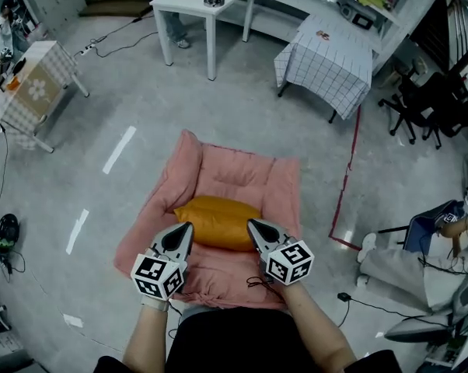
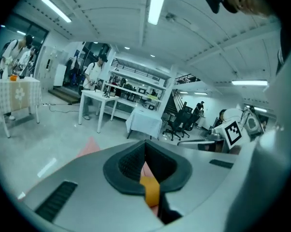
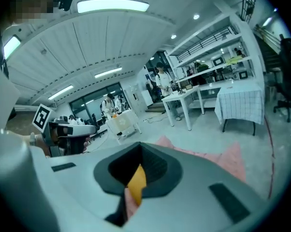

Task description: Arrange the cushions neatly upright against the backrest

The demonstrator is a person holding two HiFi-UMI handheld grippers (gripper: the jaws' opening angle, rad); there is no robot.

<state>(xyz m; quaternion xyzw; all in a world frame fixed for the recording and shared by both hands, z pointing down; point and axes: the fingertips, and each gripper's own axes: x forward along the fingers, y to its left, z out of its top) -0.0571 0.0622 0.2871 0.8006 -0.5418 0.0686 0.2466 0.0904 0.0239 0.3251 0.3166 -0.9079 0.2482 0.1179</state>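
An orange cushion (image 1: 218, 220) lies across a pink padded floor seat (image 1: 234, 173) on the grey floor. In the head view both grippers hover above the cushion's near edge. My left gripper (image 1: 189, 225) is over its left end and my right gripper (image 1: 249, 222) is over its right end. Both have their jaws together with nothing between them. The left gripper view shows its closed tips (image 2: 145, 144) and a sliver of the orange cushion (image 2: 150, 190) below them. Past the closed tips (image 3: 139, 146) in the right gripper view are the orange cushion (image 3: 137, 180) and the pink seat (image 3: 208, 156).
A white table (image 1: 207, 2) and a table with a checked cloth (image 1: 327, 57) stand beyond the seat. A small cloth-covered table (image 1: 32, 88) is at the left, office chairs (image 1: 428, 107) at the right. A red tape line (image 1: 347, 177) runs beside the seat. A person (image 1: 405, 263) sits at the right.
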